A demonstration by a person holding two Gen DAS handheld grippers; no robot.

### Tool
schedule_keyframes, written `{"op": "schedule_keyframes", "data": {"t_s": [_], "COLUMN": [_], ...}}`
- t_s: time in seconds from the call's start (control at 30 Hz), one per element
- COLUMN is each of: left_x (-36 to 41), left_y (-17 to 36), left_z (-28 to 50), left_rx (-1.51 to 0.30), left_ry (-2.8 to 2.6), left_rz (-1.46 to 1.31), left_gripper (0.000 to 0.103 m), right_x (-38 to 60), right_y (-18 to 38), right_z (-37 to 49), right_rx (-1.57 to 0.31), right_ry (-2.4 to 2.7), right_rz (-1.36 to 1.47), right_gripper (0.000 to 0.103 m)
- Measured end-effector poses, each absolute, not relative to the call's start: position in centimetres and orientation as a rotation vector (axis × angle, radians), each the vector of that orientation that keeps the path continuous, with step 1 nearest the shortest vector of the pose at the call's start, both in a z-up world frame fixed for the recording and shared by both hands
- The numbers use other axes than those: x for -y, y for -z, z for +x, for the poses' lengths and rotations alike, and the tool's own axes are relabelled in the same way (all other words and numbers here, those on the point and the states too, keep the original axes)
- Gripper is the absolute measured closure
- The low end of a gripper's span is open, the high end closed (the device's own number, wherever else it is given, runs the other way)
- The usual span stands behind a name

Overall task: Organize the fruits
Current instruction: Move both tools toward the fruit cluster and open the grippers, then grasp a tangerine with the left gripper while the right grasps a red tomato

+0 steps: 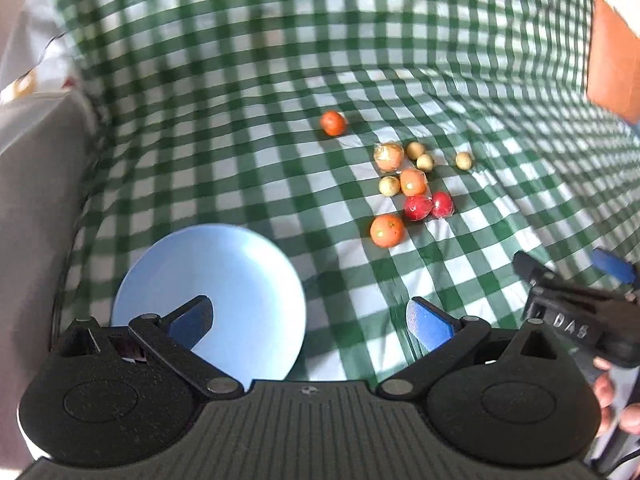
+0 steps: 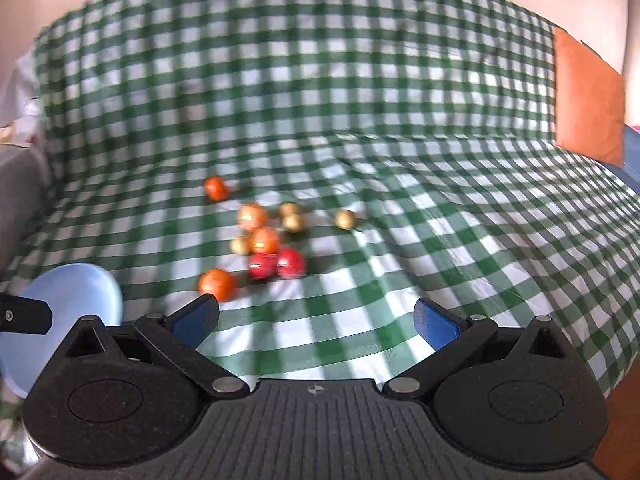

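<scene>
Both grippers, left (image 1: 310,320) and right (image 2: 316,320), hovering spread wide, gripping nothing. Fruits (image 2: 264,240) lying loose on cloth (image 2: 440,220), likely awaiting sorting. Plate (image 1: 208,280) sitting bare beneath left gripper, probably serving as destination.

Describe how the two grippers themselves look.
Both alike: the left gripper and right gripper have matte black bodies with ribbed centres, round housings, silver pivot pins and blue pads. The right one's side reads "DAS". Bare fingers grip it.

blue plate (image 2: 72,292) cut off left, fruits (image 2: 264,240) perhaps motion-blurred
</scene>
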State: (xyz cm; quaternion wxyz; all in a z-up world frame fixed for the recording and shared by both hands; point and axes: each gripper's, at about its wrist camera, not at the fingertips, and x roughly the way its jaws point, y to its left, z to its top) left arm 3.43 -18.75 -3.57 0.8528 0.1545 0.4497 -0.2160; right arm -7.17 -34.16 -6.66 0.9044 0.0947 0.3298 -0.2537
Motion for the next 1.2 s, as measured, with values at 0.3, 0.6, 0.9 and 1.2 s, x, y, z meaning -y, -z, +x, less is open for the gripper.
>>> {"op": "schedule_keyframes", "data": {"t_s": [0.3,0.6,0.9,1.2], "left_x": [25.5,29.4,28.6,29.5], "left_y": [10.0,14.7,14.3,14.2], "left_z": [8.5,12.3,12.8,12.0], "left_rx": [-1.01,-1.005,-0.901,-0.911], "left_ry": [0.531,0.553,0.665,0.718], "left_rz": [0.391,0.518,0.416,0.397], "left_gripper": [0.0,0.0,0.033,0.064], "right_x": [39.3,41.6,41.9,41.0], "right_y": [11.6,16.4,17.3,16.7], "right_z": [-2.3,4.0,5.8,4.3], "right_rx": [-0.718,-0.814,-0.771,-0.749], "right_ry": [0.519,0.329,0.219,0.202], "right_rz": [0.154,0.044,0.068,0.113], "right_gripper": [0.001,0.001,0.024,0.072]}}
